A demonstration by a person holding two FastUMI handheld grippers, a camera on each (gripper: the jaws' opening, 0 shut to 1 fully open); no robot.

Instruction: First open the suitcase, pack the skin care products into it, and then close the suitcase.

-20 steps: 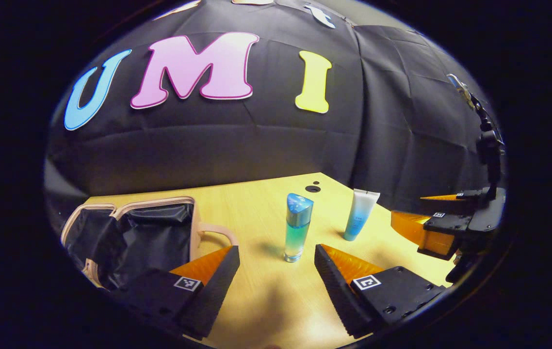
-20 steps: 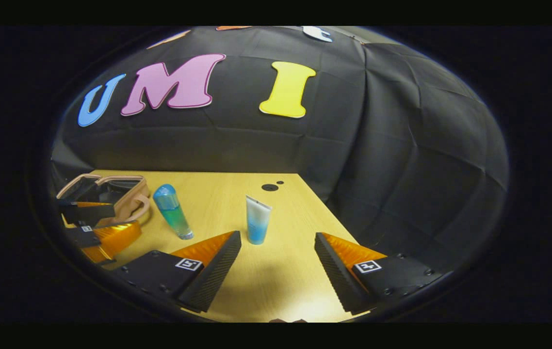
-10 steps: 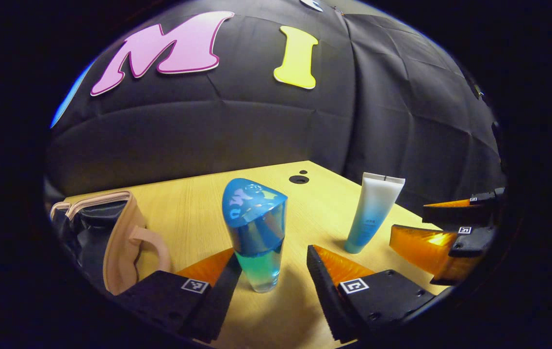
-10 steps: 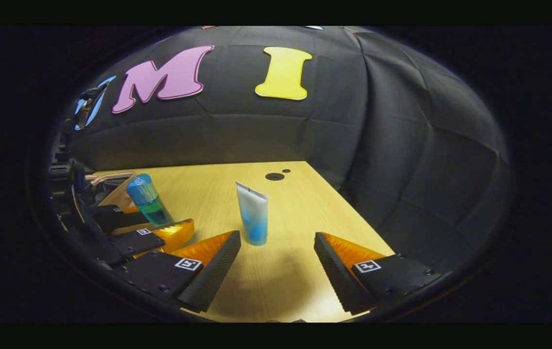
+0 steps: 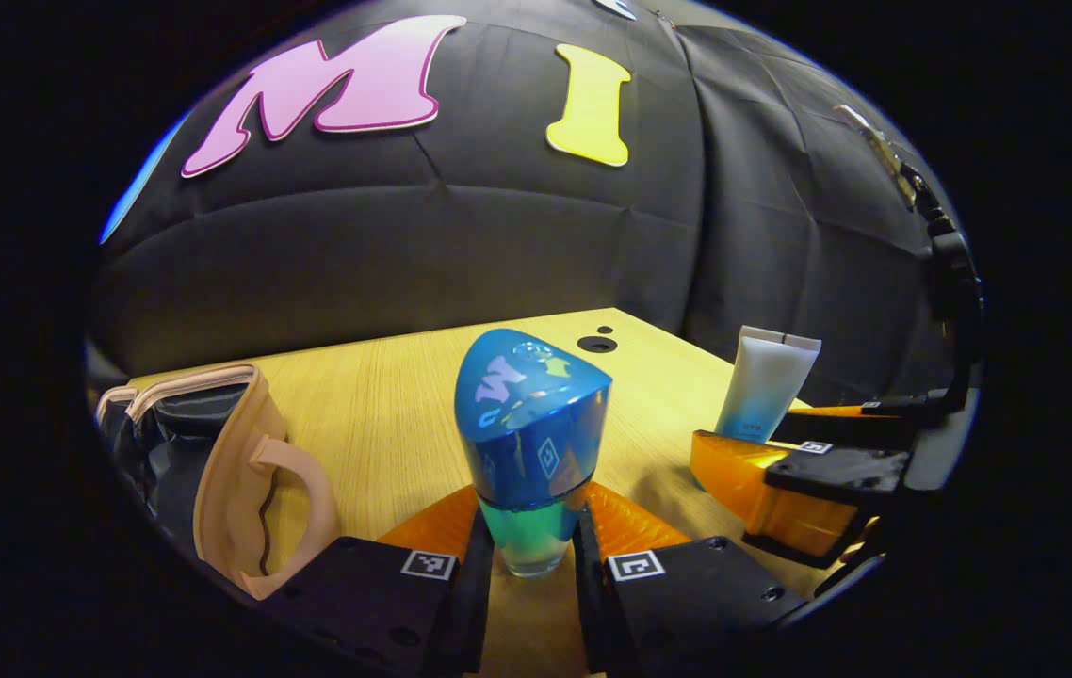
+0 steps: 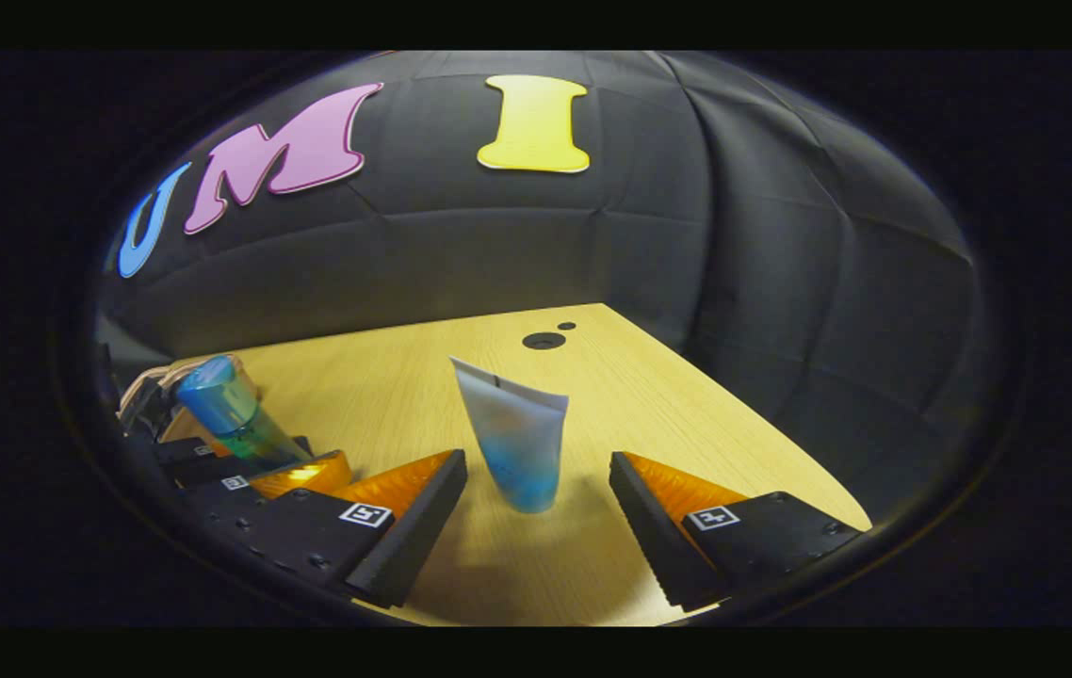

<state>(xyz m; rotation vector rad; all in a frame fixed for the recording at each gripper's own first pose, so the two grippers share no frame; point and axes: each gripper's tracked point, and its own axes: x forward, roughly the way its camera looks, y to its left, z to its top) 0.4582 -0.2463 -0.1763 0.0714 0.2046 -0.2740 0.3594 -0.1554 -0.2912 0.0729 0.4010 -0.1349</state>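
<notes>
A tall bottle (image 5: 531,443) with a blue cap and blue-green liquid stands on the wooden table (image 5: 385,405). My left gripper (image 5: 531,532) is shut on its lower part, a finger pressing each side. A white-and-blue tube (image 6: 517,443) stands upright on its cap between the open fingers of my right gripper (image 6: 536,494), touching neither. The left gripper view shows the tube (image 5: 767,386) and right gripper (image 5: 753,435) at the right. The beige suitcase (image 5: 235,471) lies open at the left, its black lining showing. In the right gripper view the bottle (image 6: 225,410) and left gripper (image 6: 253,459) sit at the left.
A dark round cable hole (image 6: 544,340) marks the far part of the table. The table's right edge (image 6: 743,405) runs diagonally close to the tube. The suitcase's handle (image 5: 296,490) points toward the bottle. The black cloth wall closes the back.
My left gripper moved in and closed on the bottle's lower part. My right gripper advanced until the tube stands between its open fingers.
</notes>
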